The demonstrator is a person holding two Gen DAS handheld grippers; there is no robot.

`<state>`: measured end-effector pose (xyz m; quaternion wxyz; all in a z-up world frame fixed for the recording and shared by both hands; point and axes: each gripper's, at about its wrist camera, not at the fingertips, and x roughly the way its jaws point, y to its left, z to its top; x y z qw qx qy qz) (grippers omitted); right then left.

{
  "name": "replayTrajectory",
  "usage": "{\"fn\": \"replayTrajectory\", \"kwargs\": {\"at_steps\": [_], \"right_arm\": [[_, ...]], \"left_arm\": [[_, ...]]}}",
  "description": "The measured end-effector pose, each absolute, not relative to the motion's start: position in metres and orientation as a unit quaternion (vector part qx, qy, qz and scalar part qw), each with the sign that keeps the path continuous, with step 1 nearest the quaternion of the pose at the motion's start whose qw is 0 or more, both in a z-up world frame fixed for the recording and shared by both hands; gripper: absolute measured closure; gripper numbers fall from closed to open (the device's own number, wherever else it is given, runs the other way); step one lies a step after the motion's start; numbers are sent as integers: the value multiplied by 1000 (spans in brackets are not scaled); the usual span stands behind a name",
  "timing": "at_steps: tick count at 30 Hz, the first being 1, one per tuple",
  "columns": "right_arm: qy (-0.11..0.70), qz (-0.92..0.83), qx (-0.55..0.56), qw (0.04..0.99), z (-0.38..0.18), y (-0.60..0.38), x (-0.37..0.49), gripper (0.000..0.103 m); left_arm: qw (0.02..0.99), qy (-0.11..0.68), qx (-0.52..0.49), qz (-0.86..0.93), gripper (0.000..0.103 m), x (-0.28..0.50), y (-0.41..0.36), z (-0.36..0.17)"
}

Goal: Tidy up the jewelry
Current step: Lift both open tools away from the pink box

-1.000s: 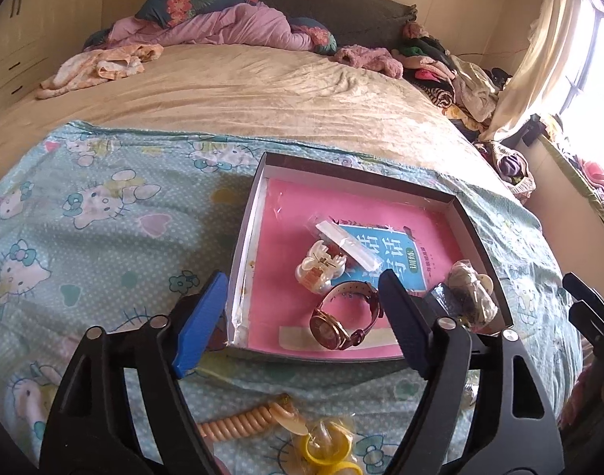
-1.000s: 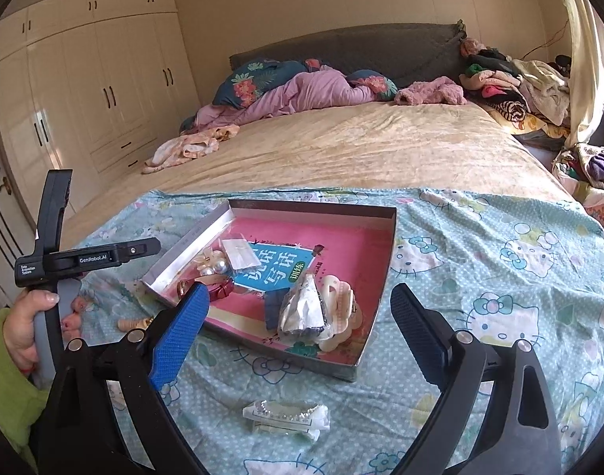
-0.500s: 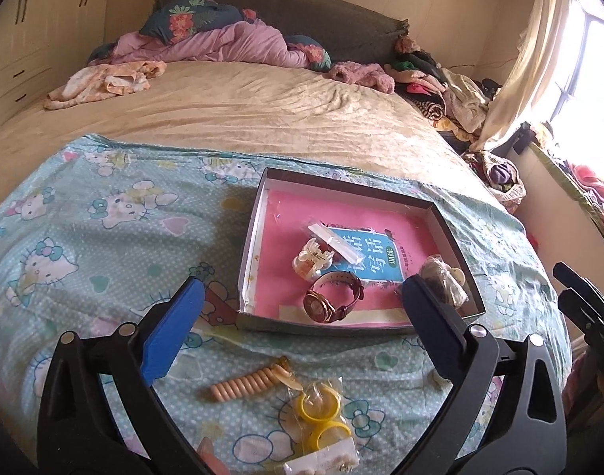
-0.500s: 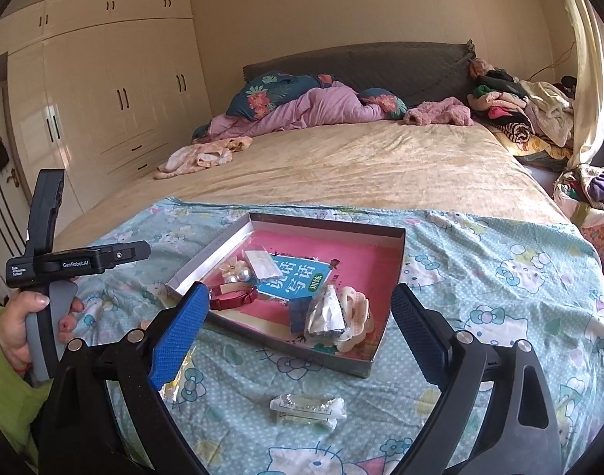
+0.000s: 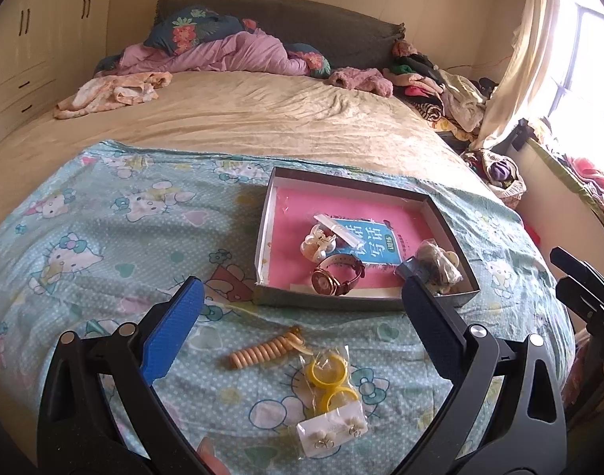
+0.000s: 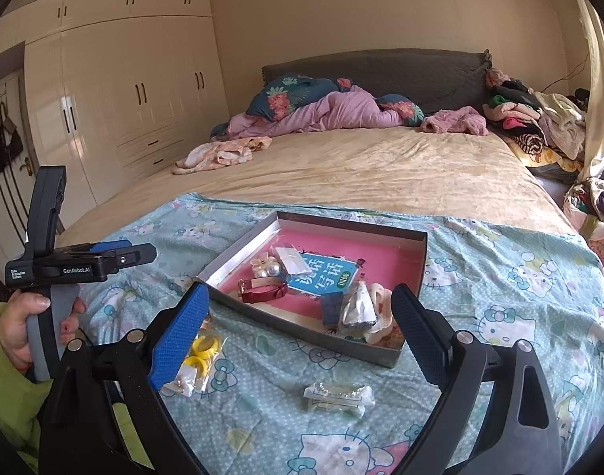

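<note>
Both devices are shown with jaws spread wide and nothing held. The left hand-held gripper (image 5: 302, 316) is poised above the bed (image 5: 262, 126); directly below and between its fingers lie a coiled beige hair tie (image 5: 262, 350), a packet of yellow rings (image 5: 331, 382) and a card of pearl earrings (image 5: 333, 433), all resting loose on the patterned sheet (image 5: 103, 237). Just ahead of its fingertips sits the grey tray (image 5: 264, 237), in which a watch (image 5: 337, 275), a pearl hair clip (image 5: 317, 242) and a wrapped bundle (image 5: 438, 265) are already placed. Below the right hand-held gripper (image 6: 300, 326), slightly nearer than the tray (image 6: 422, 261), a sealed chain packet (image 6: 337, 394) is seen. Several risks may be judged: thin plastic wrapping could slide from the pads; soft bedding could yield under a descent, so that sheet fabric is pinched together with an item; the closely grouped rings and earring card could be caught together.
</note>
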<state>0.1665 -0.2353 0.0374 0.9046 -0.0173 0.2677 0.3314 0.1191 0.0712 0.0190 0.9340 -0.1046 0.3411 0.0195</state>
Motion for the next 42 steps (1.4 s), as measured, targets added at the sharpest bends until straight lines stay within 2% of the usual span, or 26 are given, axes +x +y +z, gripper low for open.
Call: {"fn": "replayTrajectory", "kwargs": {"at_steps": [25, 42], "right_arm": [[317, 386, -51, 865, 6, -194, 129, 11], [344, 361, -61, 864, -19, -209, 132, 11]], "left_arm": [[913, 396, -93, 21, 10, 76, 69, -24], [900, 429, -73, 2, 10, 75, 41, -52]]}}
